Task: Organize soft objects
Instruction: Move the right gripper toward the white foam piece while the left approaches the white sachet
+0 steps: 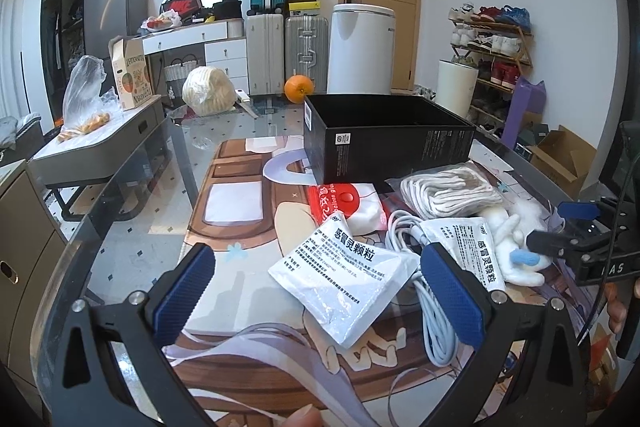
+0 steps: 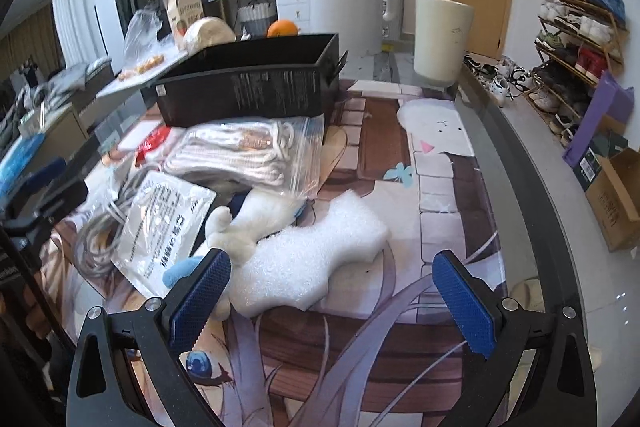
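An open black box (image 1: pixel 384 143) (image 2: pixel 256 83) stands on the printed mat. In front of it lie a bagged white rope (image 1: pixel 448 193) (image 2: pixel 248 151), a red-and-white packet (image 1: pixel 344 205), two white medicine sachets (image 1: pixel 344 279) (image 1: pixel 476 247) (image 2: pixel 164 223), a coiled grey cable (image 1: pixel 432 311) (image 2: pixel 100 235), a white plush toy (image 1: pixel 516 243) (image 2: pixel 236 231) and a white foam piece (image 2: pixel 312 255). My left gripper (image 1: pixel 320 291) is open and empty, its jaws either side of the near sachet. My right gripper (image 2: pixel 332 291) is open and empty, just before the foam; it also shows at the left wrist view's right edge (image 1: pixel 560 231).
An orange (image 1: pixel 298 89) and a bagged pale round object (image 1: pixel 208 91) sit at the table's far edge. A white bin (image 2: pixel 440 39), a shoe rack (image 2: pixel 576 55) and cardboard boxes (image 2: pixel 616 195) stand on the floor right. A side table (image 1: pixel 100 143) stands left.
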`<state>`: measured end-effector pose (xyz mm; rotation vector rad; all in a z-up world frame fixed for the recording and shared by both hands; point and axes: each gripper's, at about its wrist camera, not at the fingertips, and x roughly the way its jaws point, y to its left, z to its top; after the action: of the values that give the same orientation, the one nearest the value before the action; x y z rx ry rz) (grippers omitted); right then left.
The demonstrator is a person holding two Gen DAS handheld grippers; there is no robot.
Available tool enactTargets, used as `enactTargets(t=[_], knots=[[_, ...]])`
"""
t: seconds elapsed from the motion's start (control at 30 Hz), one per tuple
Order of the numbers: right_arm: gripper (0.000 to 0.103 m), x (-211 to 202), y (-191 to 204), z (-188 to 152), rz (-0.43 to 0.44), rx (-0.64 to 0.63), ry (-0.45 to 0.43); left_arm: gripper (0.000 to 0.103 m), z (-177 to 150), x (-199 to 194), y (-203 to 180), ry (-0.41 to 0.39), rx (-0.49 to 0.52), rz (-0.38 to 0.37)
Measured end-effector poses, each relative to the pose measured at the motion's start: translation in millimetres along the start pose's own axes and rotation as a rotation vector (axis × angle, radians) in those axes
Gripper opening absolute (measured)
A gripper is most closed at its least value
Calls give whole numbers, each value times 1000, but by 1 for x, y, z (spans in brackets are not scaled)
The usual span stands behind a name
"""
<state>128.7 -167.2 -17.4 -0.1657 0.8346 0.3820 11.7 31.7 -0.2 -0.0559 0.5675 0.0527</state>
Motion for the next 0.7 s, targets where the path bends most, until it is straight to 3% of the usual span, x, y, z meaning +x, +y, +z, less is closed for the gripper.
enactTargets(t=[0.23,0.47,0.7], knots=[[102,-9,-9,-3,-32,-21,30,103,2,1,-1,5,-5,-25],[102,-19,-24,-6,-126,-26,34,103,1,2,-4,21,4,-48],[102,-12,-22,-10,-64,36,16,103,2,1,-4,28,6,-52]])
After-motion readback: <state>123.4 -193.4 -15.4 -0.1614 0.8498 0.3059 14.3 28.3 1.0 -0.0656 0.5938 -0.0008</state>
